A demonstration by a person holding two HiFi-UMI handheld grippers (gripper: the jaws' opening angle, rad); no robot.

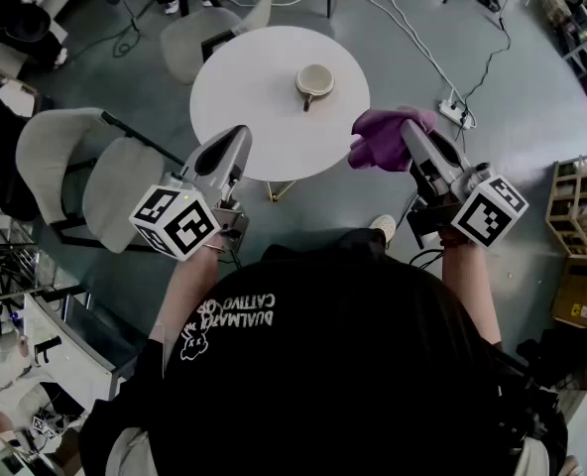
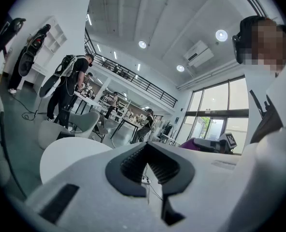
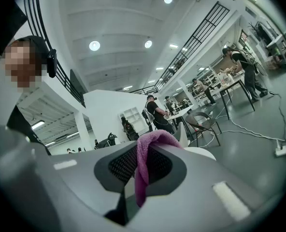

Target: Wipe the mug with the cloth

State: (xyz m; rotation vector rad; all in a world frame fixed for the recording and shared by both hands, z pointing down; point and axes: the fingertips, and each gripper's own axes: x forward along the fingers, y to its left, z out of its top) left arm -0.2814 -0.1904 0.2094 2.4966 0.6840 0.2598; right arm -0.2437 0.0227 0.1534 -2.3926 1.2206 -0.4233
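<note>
Purple cloth [image 1: 385,139] clamped in R fingers [image 3: 120,167]; L fingers [image 2: 133,163] together; mug [image 1: 314,80] handle toward person [image 1: 333,345].

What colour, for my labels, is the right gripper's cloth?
Purple; the crumpled fabric cloth shows best in head view.

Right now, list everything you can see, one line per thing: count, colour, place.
table: one, white, round, ahead on the grey floor
mug: one, cream, on the table, right of its middle
cloth: one, purple, in the right gripper, off the table
chairs: at least two, pale grey, left of and beyond the table
power strip: one, white, floor right of the table
shelving: one, wooden, right edge
other people: several, far background
left gripper: grey, fingers shut, empty
right gripper: grey, fingers shut on the cloth
</note>
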